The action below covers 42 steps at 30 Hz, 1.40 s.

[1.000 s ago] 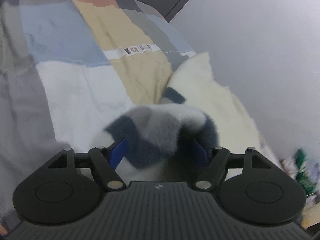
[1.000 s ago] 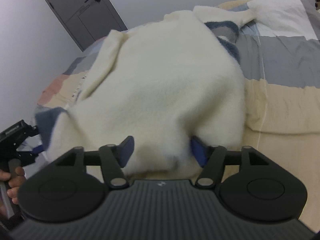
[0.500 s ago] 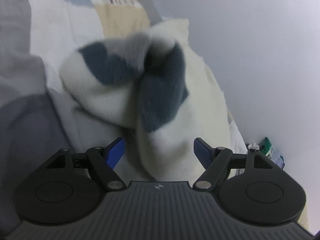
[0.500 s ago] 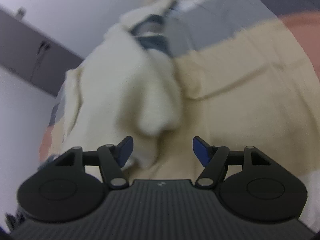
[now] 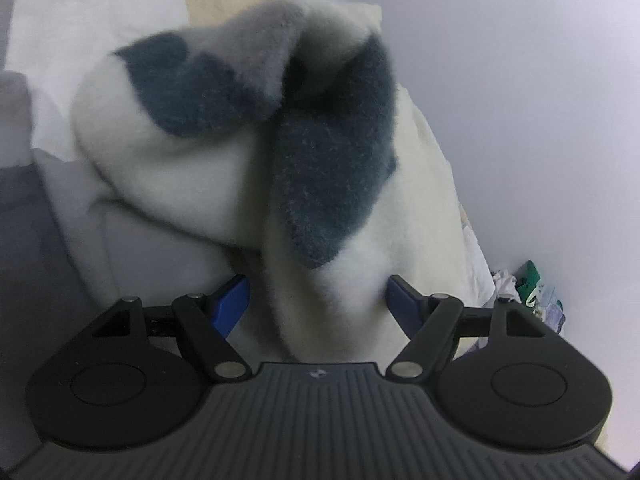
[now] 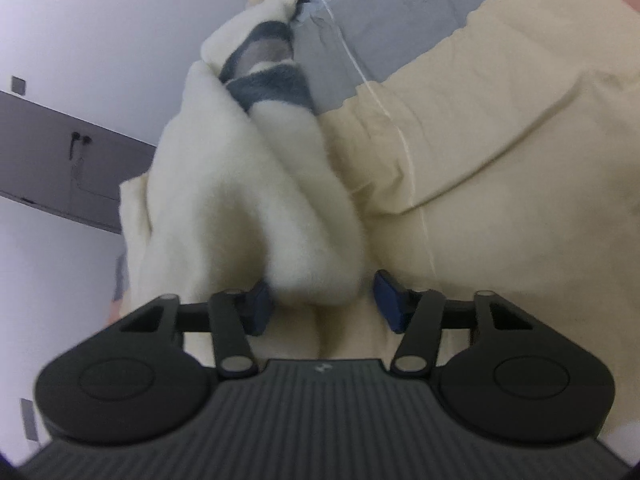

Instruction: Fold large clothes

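Right hand-held gripper (image 6: pixel 320 300): blue fingers (image 6: pixel 390 306) spread apart, a rounded fold of cream fleece garment (image 6: pixel 248 200) lying between them; contact with the pads cannot be judged. Navy and grey bands (image 6: pixel 268 76) are seen on the garment toward 12 o'clock. Patchwork bedcover (image 6: pixel 500 140), beige and grey panels, is spread at 2 o'clock. Dark door (image 6: pixel 52 156) is set at 9 o'clock.

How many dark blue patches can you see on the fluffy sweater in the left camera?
2. One patch sits upper left on the sweater; the other runs down the middle. Folds may hide more.
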Tool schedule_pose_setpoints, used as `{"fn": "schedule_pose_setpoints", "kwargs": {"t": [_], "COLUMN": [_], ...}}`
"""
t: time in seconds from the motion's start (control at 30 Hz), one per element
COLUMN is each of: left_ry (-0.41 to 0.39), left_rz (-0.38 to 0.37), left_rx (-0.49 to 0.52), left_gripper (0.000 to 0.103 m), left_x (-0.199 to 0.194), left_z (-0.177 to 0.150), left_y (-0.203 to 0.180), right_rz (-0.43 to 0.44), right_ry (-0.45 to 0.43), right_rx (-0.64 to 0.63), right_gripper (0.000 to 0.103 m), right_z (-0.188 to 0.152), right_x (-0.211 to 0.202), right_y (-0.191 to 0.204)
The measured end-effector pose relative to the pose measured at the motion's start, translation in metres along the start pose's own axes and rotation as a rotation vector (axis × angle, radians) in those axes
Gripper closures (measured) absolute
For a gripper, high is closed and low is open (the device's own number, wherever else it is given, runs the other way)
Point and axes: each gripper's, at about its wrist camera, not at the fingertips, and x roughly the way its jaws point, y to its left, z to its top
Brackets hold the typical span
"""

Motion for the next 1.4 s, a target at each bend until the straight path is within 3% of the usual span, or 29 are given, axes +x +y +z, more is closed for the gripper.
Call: {"fn": "schedule_pose_setpoints", "kwargs": {"t": [0.1, 0.27, 0.37, 0.5, 0.63, 0.83, 1.0, 1.2, 1.27, 1.37, 1.4], "left_ry": [0.008, 0.011, -0.036, -0.139, -0.162, -0.137, -0.09, -0.083, -0.085, -0.081, -0.078], "left_rz": [0.012, 0.028, -0.039, -0.158, -0.203, -0.12, -0.051, -0.027, -0.024, -0.007, -0.008], "left_rx": [0.034, 0.085, 0.107, 0.088, 0.022, 0.003, -0.001, -0.001, -0.01, -0.038, -0.051], "left_gripper": [0.037, 0.077, 0.085, 0.087, 0.087, 0.087, 0.086, 0.084, 0.077, 0.06, 0.058], "left_x": [0.007, 0.005, -0.008, -0.032, -0.031, -0.02, -0.009, -0.009, -0.009, -0.007, -0.005], "left_z": [0.0, 0.002, 0.012, 0.03, 0.046, 0.05, 0.05, 0.049, 0.049, 0.05, 0.052], "left_y": [-0.006, -0.02, -0.029, -0.029, -0.021, -0.01, 0.004, 0.005, 0.006, 0.011, 0.014], "right_rz": [0.011, -0.001, -0.012, -0.013, -0.003, -0.075, -0.141, -0.161, -0.172, -0.137, -0.126], "right_ry": [-0.011, -0.051, -0.089, -0.162, -0.191, -0.216, -0.18, -0.172, -0.169, -0.131, -0.112], "right_rx": [-0.062, -0.184, -0.254, -0.349, -0.374, -0.411, -0.375, -0.343, -0.331, -0.299, -0.289], "right_gripper": [0.069, 0.078, 0.083, 0.085, 0.086, 0.086, 0.085, 0.069, 0.051, 0.033, 0.032], "right_z": [0.0, 0.0, -0.001, 0.002, 0.011, 0.027, 0.033, 0.026, 0.02, 0.007, 0.002], "right_x": [-0.005, -0.029, -0.046, -0.069, -0.072, -0.039, -0.005, -0.014, -0.022, -0.036, -0.039], "right_y": [0.01, 0.033, 0.042, 0.055, 0.061, 0.063, 0.039, 0.041, 0.042, 0.037, 0.036]}}
